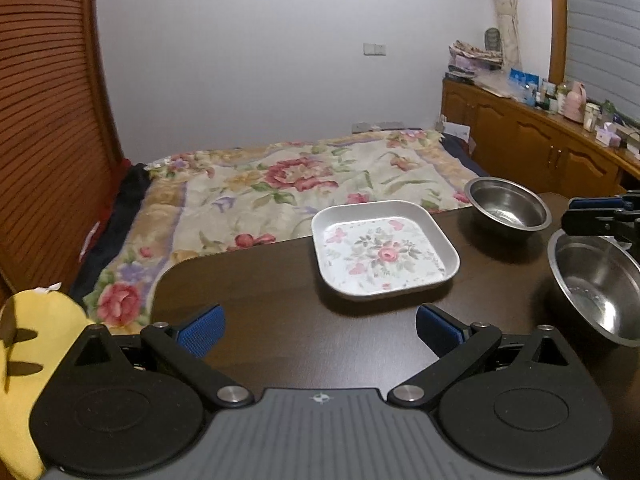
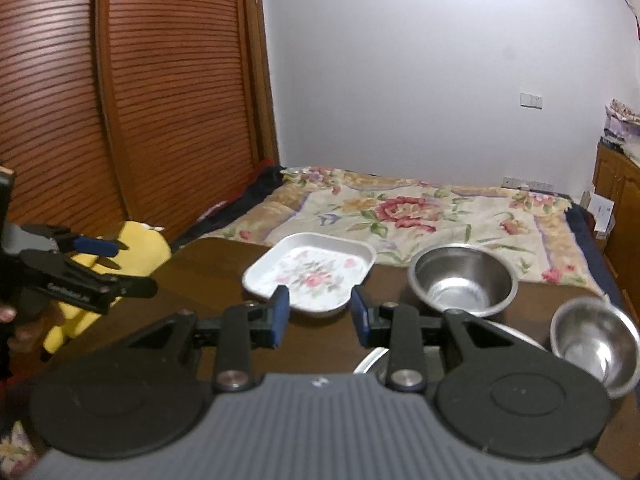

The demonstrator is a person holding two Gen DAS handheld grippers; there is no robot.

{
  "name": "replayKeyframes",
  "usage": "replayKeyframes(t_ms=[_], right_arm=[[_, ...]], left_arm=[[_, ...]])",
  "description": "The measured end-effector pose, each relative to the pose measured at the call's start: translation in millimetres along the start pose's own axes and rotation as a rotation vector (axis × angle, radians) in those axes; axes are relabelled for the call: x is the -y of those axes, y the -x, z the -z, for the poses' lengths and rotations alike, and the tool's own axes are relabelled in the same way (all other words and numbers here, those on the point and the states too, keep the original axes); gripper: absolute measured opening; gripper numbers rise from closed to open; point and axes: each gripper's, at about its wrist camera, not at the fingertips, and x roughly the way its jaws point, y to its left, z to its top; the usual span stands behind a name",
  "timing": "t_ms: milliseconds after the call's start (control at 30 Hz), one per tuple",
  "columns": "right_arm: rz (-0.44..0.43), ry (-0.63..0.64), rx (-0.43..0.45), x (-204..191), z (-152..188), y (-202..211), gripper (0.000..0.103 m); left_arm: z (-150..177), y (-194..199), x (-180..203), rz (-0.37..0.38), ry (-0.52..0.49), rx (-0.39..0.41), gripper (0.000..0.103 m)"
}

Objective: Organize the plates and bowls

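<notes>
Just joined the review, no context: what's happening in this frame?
A person is holding a pair of tongs in each hand over a dark table set against a bed, sorting dishes. Both are empty: the left tongs stand wide open, the right tongs are narrower, with nothing between the pads. On the table sit a square floral plate and two steel bowls, the far bowl and the near bowl, not yet stacked.
</notes>
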Motion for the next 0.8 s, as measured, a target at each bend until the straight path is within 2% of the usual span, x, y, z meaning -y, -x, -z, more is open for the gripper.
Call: replayKeyframes(t_ms=[133,233,567,667,800], right_arm=[[-0.02,-0.06,-0.057,16,-5,-24,0.035],[-0.025,-0.073,-0.108,20,-7,-43,0.035],[-0.02,-0.087,-0.229,17,-15,-98,0.035],[-0.02,-0.095,-0.263,20,-18,-113,0.035],[-0.016,-0.102,-0.307,23,-20,-127,0.035]], left_arm=[[-9,-26,-3,0.077,0.029,-0.03,0.103],[-15,-40,-3,0.108,0.042,-0.035,0.103],[-27,-81,-6,0.136,0.048,-0.039,0.066],[-26,-88,-9,0.13,0.056,-0.027,0.065],[-26,-98,-13,0.113,0.069,-0.02,0.054]])
